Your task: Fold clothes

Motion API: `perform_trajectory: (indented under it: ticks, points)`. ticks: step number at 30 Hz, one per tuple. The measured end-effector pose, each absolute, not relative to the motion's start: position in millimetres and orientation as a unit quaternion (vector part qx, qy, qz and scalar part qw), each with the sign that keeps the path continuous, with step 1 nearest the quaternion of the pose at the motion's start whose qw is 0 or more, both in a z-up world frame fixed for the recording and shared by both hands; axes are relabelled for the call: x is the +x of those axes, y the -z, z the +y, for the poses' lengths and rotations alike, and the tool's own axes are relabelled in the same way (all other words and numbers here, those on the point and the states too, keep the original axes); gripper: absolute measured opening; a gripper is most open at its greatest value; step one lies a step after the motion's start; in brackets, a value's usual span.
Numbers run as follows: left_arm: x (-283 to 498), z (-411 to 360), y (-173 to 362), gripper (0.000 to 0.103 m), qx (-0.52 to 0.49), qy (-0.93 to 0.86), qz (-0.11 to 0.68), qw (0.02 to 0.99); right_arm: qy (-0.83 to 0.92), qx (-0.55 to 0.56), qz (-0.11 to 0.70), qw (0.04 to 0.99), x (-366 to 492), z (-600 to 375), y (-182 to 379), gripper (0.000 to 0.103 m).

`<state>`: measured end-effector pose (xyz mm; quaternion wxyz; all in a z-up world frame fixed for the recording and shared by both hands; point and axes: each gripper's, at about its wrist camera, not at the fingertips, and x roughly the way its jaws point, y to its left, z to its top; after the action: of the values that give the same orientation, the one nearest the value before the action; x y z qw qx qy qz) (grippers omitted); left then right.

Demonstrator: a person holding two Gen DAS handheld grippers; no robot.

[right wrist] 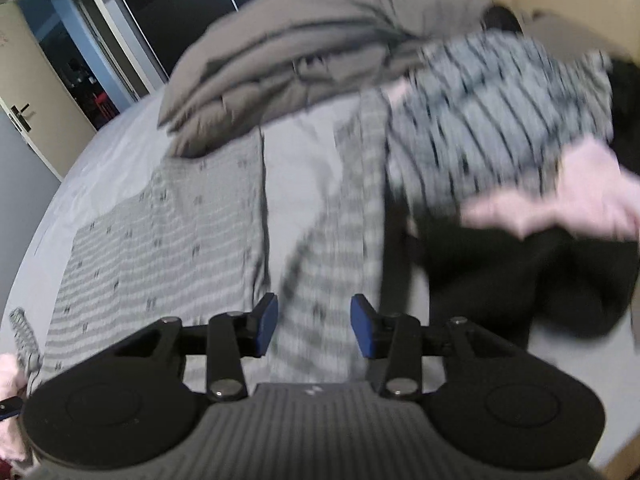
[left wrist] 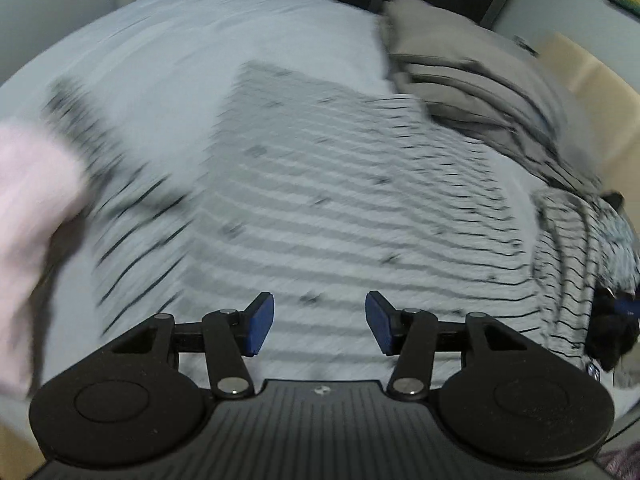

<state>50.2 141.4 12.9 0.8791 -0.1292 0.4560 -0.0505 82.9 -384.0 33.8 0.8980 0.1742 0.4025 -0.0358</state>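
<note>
Both fisheye views are dim, cool and flat-lit, with heavy motion blur across the bedding and clothes; edges bow strongly, corners vignette black.

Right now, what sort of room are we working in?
Most likely a bedroom: clothes lie on a sheet-covered bed, a folded grey duvet sits at its far end, and a door stands beyond.

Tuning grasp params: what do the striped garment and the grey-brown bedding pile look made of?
Striped garment: soft knit fabric, probably jersey, matte; it lies flat and limp with faint woven grey stripes, though motion blur hides the weave. Grey-brown bedding pile: thick padded textile, likely a quilted duvet, matte; it sits in puffy stacked folds with stitched seams.
</note>
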Motion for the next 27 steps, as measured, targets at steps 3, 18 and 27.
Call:
perform_trajectory:
  ticks: [3, 18, 27]
  points:
    - [76, 108, -18, 0.049, -0.101, 0.083, 0.452, 0.883, 0.047, 0.155, 0.389, 0.907, 111, -392, -38, 0.044]
    - [154, 31, 8, 0.049, -0.071, 0.138, 0.484, 0.861, 0.097, 0.047, 0.382, 0.918, 204, -407, -9, 0.006]
    - [158, 11, 13, 0.049, -0.088, 0.165, 0.495, 0.848, 0.069, 0.025, 0.353, 0.933, 195, -387, -21, 0.002]
